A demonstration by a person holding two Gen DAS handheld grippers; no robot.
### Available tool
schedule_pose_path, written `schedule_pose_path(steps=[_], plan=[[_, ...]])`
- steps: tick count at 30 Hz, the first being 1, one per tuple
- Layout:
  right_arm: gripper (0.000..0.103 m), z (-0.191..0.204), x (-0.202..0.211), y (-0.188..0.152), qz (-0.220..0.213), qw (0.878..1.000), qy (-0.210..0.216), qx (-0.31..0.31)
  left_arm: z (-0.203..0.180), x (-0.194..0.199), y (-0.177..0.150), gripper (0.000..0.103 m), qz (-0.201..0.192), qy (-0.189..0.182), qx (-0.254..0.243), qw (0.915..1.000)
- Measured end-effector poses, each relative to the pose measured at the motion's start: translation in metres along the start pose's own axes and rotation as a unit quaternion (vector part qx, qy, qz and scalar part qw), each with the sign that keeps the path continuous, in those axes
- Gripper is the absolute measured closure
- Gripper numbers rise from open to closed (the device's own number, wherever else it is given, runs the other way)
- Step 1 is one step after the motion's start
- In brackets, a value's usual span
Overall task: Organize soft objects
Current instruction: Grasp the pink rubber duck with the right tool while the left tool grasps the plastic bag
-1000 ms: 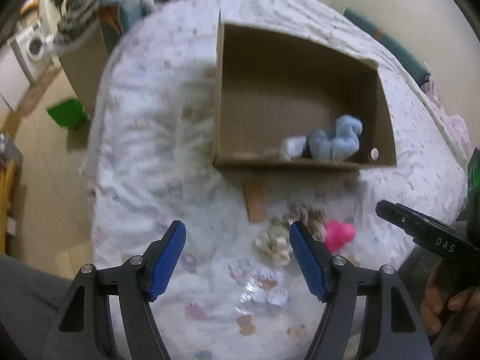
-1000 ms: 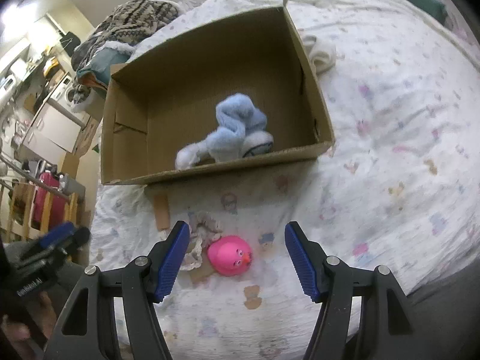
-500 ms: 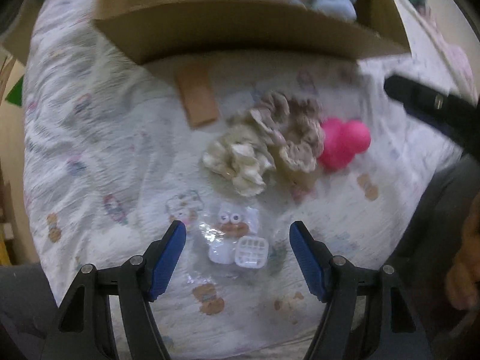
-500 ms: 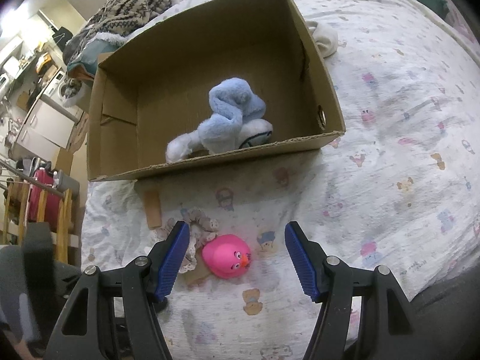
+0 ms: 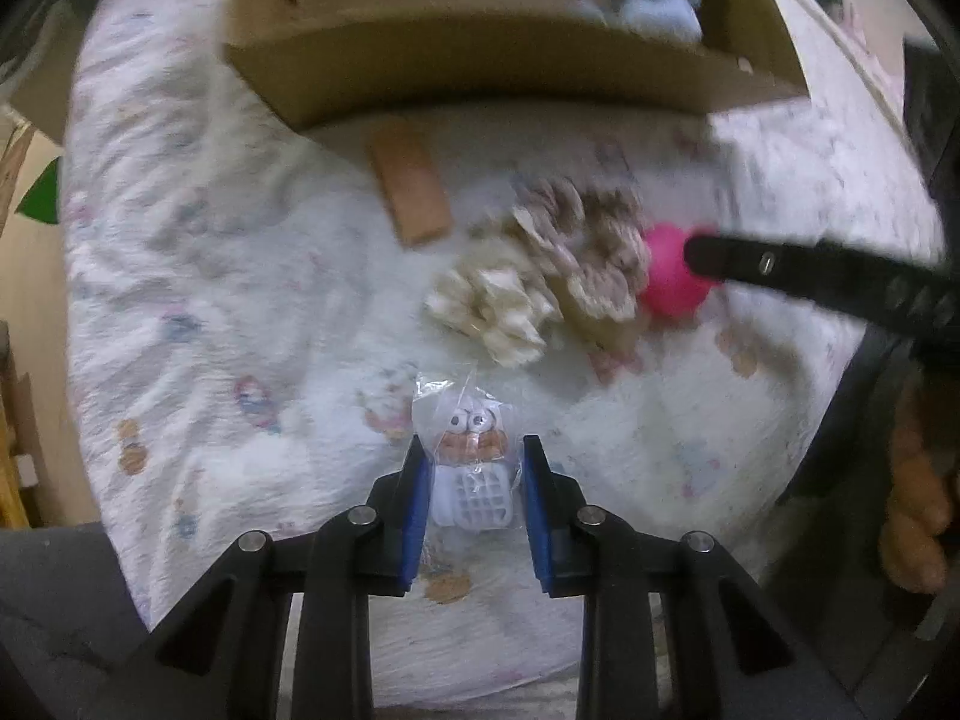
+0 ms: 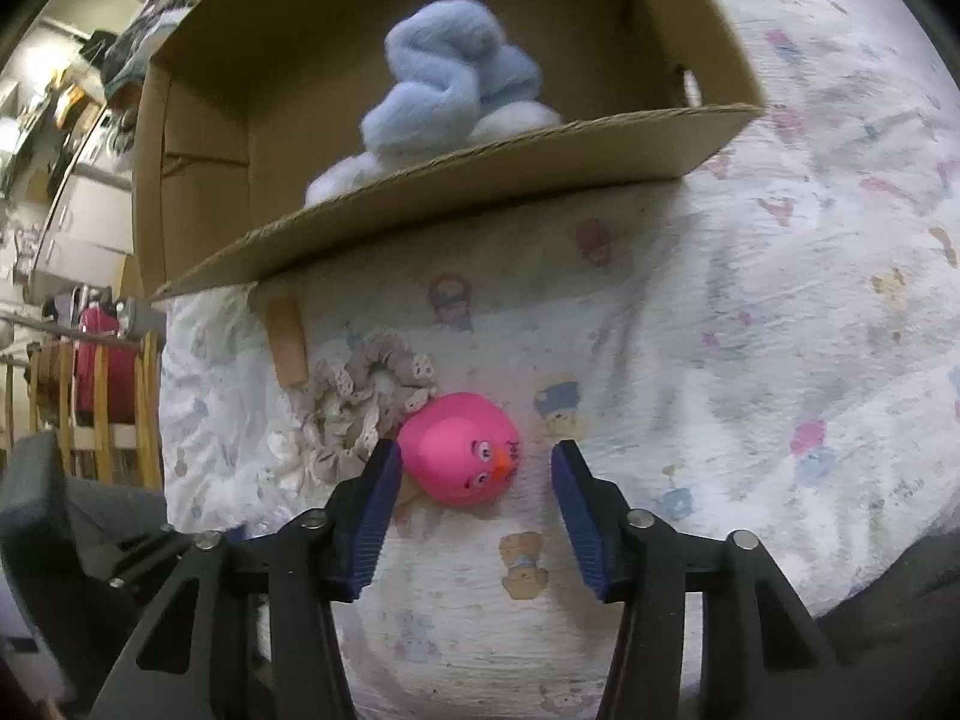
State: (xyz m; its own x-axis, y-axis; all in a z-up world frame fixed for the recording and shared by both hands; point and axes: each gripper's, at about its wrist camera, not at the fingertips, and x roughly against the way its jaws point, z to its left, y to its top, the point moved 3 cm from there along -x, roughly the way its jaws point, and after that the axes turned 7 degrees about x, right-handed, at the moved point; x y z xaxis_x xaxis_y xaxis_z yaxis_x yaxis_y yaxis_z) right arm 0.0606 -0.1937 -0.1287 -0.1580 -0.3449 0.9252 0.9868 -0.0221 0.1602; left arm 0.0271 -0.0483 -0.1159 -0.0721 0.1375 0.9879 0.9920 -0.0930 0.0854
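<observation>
Left claw (image 5: 471,480) clenched on the bagged owl toy (image 5: 474,468) at six o'clock; right claw (image 6: 471,480) released, straddling the pink ball (image 6: 459,447). Centre it, squeeze gently, then lift both toward the cardboard box (image 6: 480,180) at twelve.

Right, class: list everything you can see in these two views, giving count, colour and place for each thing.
Cardboard box: one, brown, open, at the far side of the bedsheet.
Fluffy toy: one, light blue, inside the box.
Pink toy: one, round with a face, between the right gripper's fingers.
Scrunchies: two or three, beige and cream, touching the pink toy.
Cardboard strip: one, brown, just in front of the box.
Bagged toy: one, white, in clear plastic.
Bedsheet: one, white, printed.
Left gripper: closed on the bagged toy.
Right gripper: open.
</observation>
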Motion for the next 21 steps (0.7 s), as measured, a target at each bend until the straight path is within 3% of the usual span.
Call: schedule_pose_path(steps=[5, 15, 21], plan=[[0.068, 0.006, -0.008, -0.001, 0.009, 1.0, -0.008, 0.015, 0.02, 0.017, 0.008, 0.077, -0.039, 0.009, 0.041, 0.9984], [0.069, 0.0, 0.013, 0.001, -0.036, 0.999, -0.033, 0.008, 0.052, 0.042, 0.027, 0.078, -0.106, 0.048, 0.106, 0.9876], [0.069, -0.002, 0.031, 0.002, -0.066, 0.997, -0.039, 0.012, 0.055, 0.045, 0.03, 0.078, -0.128, 0.058, 0.112, 0.9837]])
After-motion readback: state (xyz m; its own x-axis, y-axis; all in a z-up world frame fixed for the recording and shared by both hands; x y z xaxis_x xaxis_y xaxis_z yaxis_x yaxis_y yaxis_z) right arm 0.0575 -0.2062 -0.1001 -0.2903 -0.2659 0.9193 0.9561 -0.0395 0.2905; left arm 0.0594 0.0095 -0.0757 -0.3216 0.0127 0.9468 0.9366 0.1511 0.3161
